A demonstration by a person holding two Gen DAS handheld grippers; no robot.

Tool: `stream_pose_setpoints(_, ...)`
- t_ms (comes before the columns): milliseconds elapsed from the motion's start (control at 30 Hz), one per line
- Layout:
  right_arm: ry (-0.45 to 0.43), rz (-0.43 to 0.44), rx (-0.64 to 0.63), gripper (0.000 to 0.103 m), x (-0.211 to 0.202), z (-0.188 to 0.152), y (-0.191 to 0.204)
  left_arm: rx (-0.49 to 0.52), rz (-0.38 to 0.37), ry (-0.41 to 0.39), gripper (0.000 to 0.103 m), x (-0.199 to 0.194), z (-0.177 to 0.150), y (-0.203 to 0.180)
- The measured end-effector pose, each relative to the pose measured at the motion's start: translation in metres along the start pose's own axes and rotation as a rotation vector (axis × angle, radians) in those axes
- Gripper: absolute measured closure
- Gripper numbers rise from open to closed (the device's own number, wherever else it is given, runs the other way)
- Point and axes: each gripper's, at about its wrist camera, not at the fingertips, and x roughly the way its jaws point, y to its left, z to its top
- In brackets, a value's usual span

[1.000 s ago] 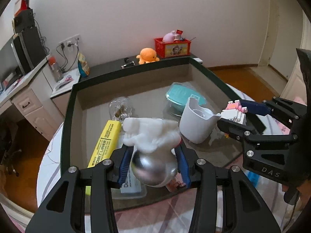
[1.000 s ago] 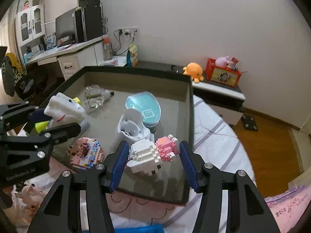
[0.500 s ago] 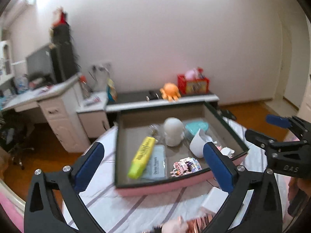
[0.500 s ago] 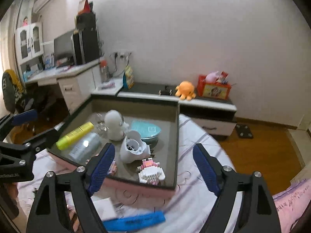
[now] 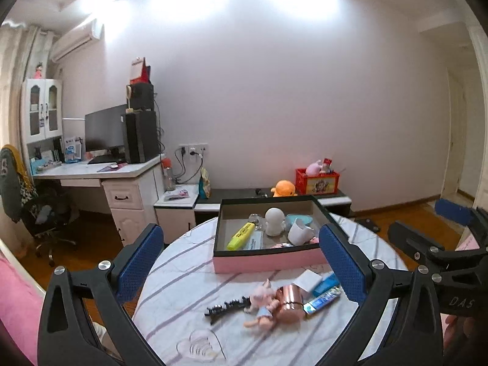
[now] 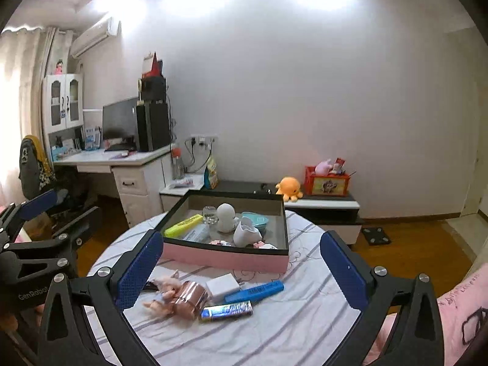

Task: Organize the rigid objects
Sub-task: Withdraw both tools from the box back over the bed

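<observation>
Round table (image 5: pixel 189 274): pink box (image 5: pixel 268 260) beyond both wide, empty hand-held grippers (image 5: pixel 244 262) (image 6: pixel 241 267).

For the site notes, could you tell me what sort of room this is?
Probably a home bedroom or study: a desk with a monitor, a wall air conditioner, and an orange plush octopus on a low cabinet.

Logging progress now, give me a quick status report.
Left tool and right tool open, empty. Box holds several items. Loose things wait on table.

left gripper (image 5: pixel 242 259): wide open, empty | pink box (image 5: pixel 268 263): on table (image 5: pixel 183 277), holds white figurine (image 5: pixel 274 221)
</observation>
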Motion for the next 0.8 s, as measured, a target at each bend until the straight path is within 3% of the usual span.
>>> stream_pose_setpoints(400, -0.089, -0.012, 0.027, 0.0, -0.062, 0.0, 0.007, 0.025, -0.006, -0.111, 0.0, -0.066, 0.002, -0.006)
stream_pose_setpoints(800, -0.115, -0.029, 0.017, 0.0, -0.077, -0.002, 0.012, 0.043, 0.014, -0.138, 0.0, -0.078, 0.002, -0.009)
